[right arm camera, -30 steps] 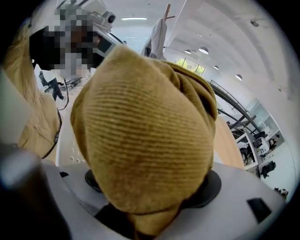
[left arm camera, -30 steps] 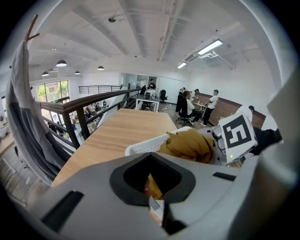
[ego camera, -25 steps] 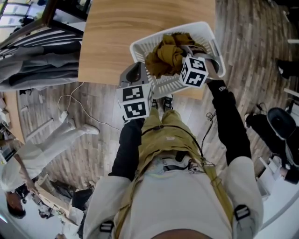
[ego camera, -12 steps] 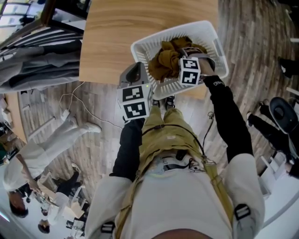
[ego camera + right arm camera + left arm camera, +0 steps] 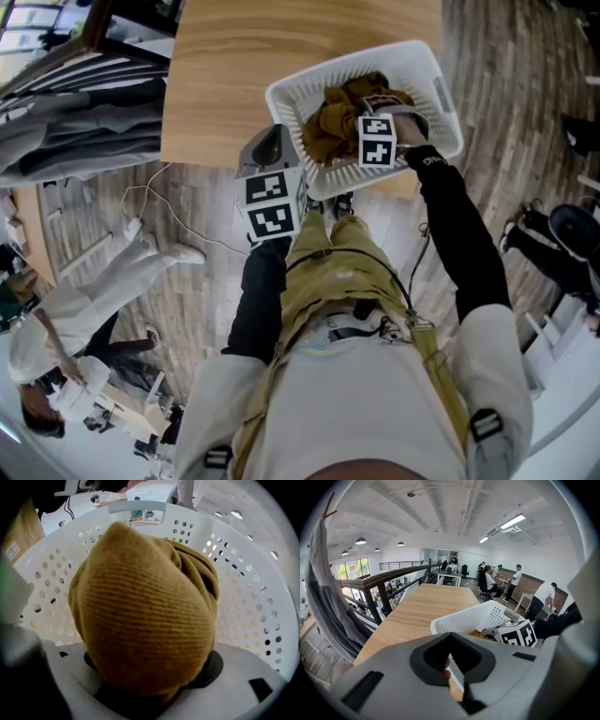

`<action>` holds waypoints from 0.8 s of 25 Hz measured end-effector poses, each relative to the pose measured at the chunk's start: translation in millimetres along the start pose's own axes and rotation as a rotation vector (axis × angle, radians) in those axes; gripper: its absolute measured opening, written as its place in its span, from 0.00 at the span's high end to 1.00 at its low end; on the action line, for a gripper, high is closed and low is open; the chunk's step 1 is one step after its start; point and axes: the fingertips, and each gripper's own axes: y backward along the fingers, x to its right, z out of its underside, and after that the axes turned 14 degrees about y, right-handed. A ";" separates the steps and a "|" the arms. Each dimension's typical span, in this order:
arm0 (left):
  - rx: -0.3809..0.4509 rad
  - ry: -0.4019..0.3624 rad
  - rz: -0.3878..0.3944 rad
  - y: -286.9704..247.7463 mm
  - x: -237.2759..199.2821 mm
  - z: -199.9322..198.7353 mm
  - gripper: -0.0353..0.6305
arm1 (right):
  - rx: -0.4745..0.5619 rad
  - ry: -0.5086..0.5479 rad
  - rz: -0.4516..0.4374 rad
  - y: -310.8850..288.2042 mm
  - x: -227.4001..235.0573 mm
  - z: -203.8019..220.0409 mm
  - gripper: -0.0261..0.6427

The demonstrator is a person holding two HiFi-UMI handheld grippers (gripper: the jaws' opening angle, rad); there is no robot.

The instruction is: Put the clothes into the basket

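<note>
Garment in basket, right gripper holding

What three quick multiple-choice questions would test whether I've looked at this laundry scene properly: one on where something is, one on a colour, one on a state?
1. Where does the white basket stand?
A. On the wooden table
B. On the floor
C. On a chair

2. What colour is the garment in the basket?
A. Blue
B. Mustard yellow
C. Red

3. In what state is that garment?
A. Folded flat
B. Crumpled in a bunch
C. Hung on a hanger

Answers:
1. A: the left gripper view shows the basket sitting on the light wood tabletop.
2. B: both the head view and the right gripper view show mustard-yellow knit cloth.
3. B: it bulges in rounded folds in the right gripper view, with no neat edges.
</note>
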 end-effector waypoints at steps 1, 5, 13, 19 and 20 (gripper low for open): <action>0.001 0.001 0.000 0.0 0.0 0.0 0.95 | 0.000 0.001 -0.006 -1.8 -0.9 -0.1 0.39; 0.001 -0.002 0.002 -0.5 -1.2 0.7 0.95 | -0.005 0.006 -0.025 -7.1 -1.7 -1.0 0.39; -0.009 0.002 -0.003 2.4 -1.1 4.6 0.95 | -0.011 0.001 -0.062 -14.2 -2.3 -0.1 0.34; 0.021 0.006 -0.003 10.0 -2.7 0.3 0.95 | -0.038 -0.015 -0.061 0.6 -0.2 3.5 0.28; 0.028 0.008 -0.004 11.5 -2.4 -0.3 0.95 | -0.044 -0.018 -0.057 5.4 0.9 4.2 0.28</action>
